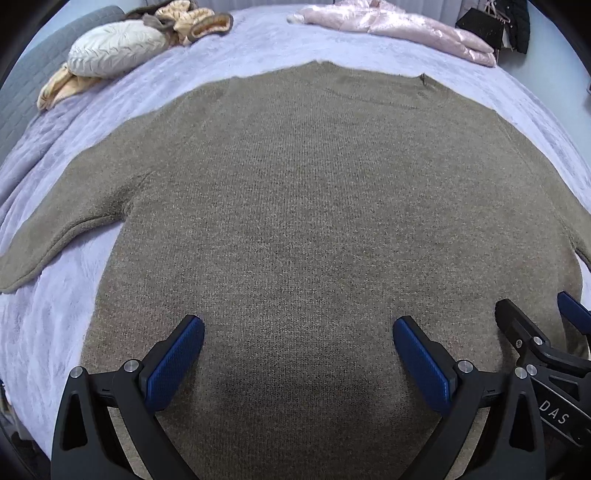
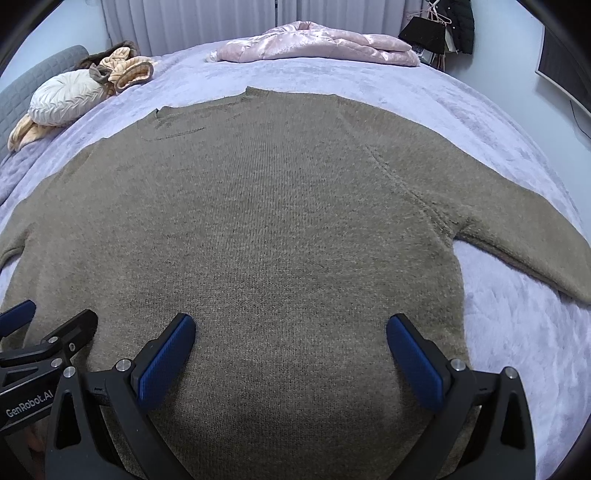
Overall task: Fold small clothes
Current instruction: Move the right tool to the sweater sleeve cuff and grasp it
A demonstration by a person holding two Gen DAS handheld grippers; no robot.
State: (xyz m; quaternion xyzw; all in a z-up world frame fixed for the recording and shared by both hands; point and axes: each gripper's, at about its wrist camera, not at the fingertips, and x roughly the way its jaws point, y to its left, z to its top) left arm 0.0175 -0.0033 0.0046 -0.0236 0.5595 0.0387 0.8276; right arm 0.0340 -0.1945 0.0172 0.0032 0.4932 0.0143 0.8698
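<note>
An olive-brown knit sweater (image 1: 303, 206) lies flat and spread out on a lavender bed cover (image 1: 229, 48), collar at the far side, sleeves out to both sides. It also shows in the right wrist view (image 2: 280, 221). My left gripper (image 1: 298, 328) is open and empty, just above the sweater's lower body. My right gripper (image 2: 290, 326) is open and empty, also above the lower body, to the right of the left one. The right gripper shows at the left wrist view's right edge (image 1: 535, 317); the left gripper shows at the right wrist view's left edge (image 2: 55, 317).
A white round pillow (image 1: 118, 48) and tan clothes (image 1: 195, 22) lie at the bed's far left. A pink quilted jacket (image 1: 399, 26) lies at the far side. Dark items hang at the far right (image 2: 443, 26). Curtains (image 2: 221, 18) stand behind the bed.
</note>
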